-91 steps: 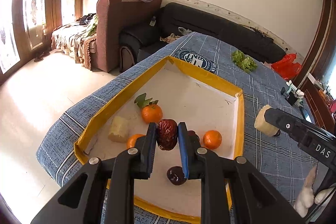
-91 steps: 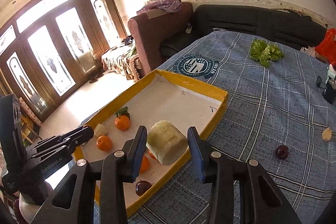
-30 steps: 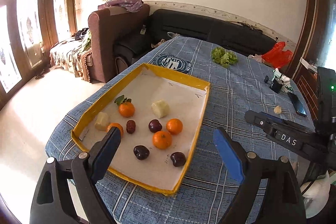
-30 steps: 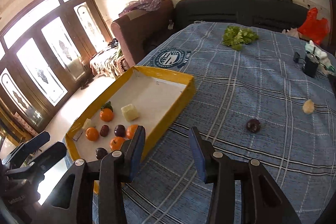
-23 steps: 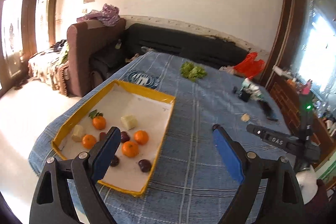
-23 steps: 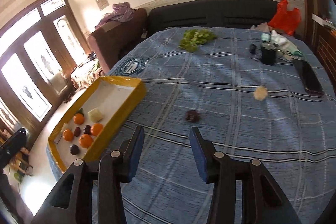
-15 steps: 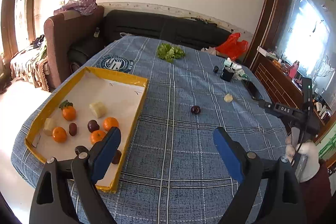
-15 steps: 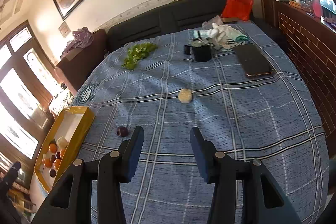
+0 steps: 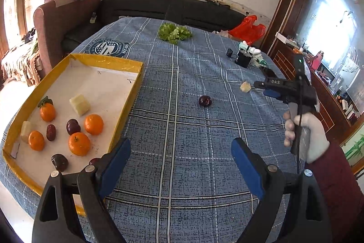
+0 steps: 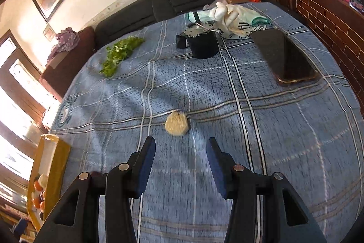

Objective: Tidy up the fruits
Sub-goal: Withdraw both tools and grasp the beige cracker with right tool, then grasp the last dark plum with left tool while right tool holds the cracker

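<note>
While your right gripper points at the pale fruit chunk at frame centre, its jaws stand apart, empty. Your left gripper gapes wide, released, below the dark plum, probably; the yellow tray sits left.

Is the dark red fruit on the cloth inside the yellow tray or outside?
Outside: dark red fruit lies on the checked cloth, clear of the yellow tray.
</note>
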`<state>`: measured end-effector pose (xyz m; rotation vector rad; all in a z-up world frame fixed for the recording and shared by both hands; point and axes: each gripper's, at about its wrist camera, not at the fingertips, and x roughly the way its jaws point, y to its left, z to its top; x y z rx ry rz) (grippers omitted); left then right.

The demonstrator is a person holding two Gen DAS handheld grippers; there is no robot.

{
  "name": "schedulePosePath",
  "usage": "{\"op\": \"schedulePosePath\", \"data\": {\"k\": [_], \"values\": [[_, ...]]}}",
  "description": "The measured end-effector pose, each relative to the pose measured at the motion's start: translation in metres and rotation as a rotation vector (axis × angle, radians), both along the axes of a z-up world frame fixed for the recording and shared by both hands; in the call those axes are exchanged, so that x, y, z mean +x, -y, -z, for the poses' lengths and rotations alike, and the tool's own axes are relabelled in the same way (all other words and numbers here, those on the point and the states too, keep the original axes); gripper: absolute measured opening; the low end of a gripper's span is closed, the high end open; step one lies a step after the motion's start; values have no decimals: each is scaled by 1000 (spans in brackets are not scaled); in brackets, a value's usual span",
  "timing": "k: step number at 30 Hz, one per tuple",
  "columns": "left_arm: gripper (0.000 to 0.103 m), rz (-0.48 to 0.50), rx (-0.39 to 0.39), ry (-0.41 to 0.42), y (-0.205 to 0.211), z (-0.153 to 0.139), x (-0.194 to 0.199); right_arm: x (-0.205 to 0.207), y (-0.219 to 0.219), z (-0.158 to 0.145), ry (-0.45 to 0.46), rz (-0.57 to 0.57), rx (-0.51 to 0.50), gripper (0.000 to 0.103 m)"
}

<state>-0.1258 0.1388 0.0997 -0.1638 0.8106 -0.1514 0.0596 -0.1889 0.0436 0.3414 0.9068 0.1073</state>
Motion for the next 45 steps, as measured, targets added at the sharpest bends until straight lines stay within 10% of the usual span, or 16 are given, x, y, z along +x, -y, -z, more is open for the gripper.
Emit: {"op": "schedulePosePath", "data": {"k": [11,14,18,28,45], "values": [[89,-10,8,-46,-6,18,19,52,-26,28,-41,-6,-128,52],[89,-10,8,-52,-6,21,21,51,-37,28,-35,-28,-199,32],[89,-2,16,-57,-2,22,24,39,-42,24,-12,-43,-218,32],[89,49,41,-71,31,35,58,-41,-47,6,57,-105,-1,32],[80,108,94,-90,86,72,149,-55,-47,17,103,-127,33,32]]}}
